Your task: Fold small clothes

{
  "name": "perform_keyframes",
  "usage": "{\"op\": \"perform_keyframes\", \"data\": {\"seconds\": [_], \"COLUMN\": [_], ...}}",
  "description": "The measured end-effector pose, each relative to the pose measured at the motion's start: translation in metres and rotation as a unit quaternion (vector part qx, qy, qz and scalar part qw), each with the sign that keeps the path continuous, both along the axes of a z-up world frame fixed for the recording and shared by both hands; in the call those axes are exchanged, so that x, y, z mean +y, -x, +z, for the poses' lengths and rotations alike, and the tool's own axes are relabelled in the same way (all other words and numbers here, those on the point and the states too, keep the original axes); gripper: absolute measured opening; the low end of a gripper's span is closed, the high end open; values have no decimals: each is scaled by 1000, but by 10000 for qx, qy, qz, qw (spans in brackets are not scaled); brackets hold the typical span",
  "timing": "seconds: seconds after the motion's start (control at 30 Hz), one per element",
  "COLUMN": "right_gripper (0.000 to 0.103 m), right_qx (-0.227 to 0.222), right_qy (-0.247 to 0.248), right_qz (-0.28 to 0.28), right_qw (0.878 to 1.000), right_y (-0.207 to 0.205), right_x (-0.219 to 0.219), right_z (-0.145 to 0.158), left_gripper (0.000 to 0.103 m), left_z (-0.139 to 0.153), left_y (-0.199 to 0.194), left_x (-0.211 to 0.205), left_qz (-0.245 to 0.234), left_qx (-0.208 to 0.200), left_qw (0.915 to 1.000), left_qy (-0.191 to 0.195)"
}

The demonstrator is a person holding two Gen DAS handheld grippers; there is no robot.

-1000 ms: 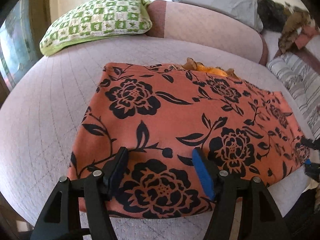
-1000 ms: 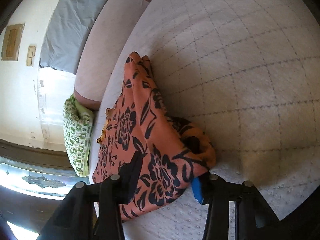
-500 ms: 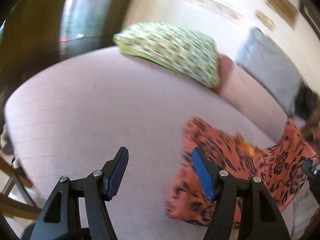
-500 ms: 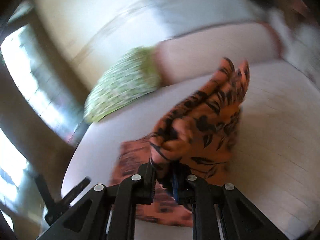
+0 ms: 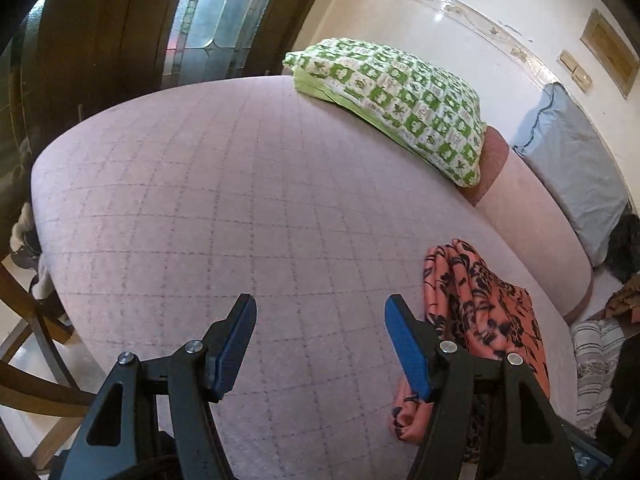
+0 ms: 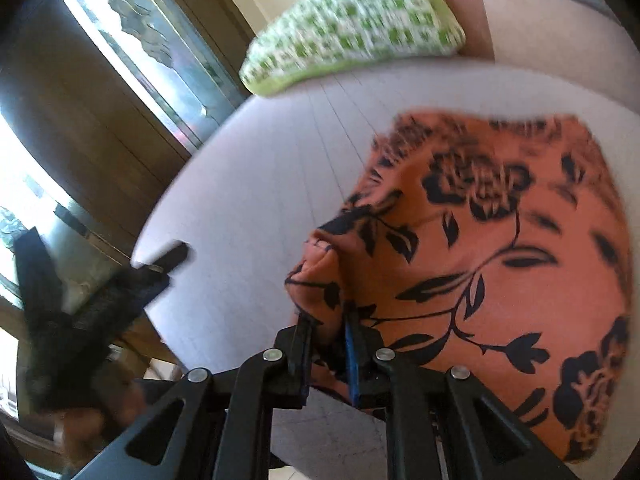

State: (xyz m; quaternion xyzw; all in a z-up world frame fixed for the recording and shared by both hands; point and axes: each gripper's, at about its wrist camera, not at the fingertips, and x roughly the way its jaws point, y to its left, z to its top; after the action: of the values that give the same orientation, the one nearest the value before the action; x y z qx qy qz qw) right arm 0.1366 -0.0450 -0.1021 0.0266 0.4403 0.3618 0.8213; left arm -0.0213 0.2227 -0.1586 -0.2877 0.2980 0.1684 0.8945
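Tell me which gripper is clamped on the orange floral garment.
The right gripper: its jaws pinch a fold of the orange floral garment. The left gripper hangs open, empty.

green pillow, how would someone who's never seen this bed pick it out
Start from the wide pink quilted bed and look to its far edge by the wall. The pillow lies there beside a pink bolster, the only thing checked in green and white; the pillow past it is plain grey-blue.

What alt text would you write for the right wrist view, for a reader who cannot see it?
The right gripper is shut on a bunched edge of the orange floral garment, which spreads over a pale quilted bed. A green checked pillow lies beyond; the image is blurred.
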Motion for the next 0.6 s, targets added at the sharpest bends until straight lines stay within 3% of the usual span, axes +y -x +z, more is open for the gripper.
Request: {"op": "perform_keyframes", "data": {"seconds": [0.07, 0.2, 0.27, 0.37, 0.5, 0.6], "right_gripper": [15, 17, 16, 17, 26, 30], "right_qx": [-40, 448, 411, 367, 562, 708], "right_qy": [-5, 254, -14, -208, -989, -1483], "right_qz": [126, 389, 406, 486, -85, -523], "right_qw": [9999, 9979, 9983, 9979, 9935, 9850], "right_y": [5, -3, -3, 4, 10, 8], "right_x": [5, 13, 5, -12, -75, -114], "right_z": [2, -50, -50, -42, -36, -38], "left_gripper": [67, 67, 68, 67, 68, 68], "left_z": [2, 1, -1, -5, -5, -9], "left_y": [-2, 1, -1, -9, -19, -22], "left_x": [-2, -5, -8, -23, -59, -80], "left_qz": [-55, -128, -226, -784, -1671, -1957], "left_qx": [5, 62, 123, 185, 213, 326], "left_qw": [10000, 9999, 9997, 9965, 9852, 9798], "left_qy": [-17, -50, -35, 209, 328, 251]}}
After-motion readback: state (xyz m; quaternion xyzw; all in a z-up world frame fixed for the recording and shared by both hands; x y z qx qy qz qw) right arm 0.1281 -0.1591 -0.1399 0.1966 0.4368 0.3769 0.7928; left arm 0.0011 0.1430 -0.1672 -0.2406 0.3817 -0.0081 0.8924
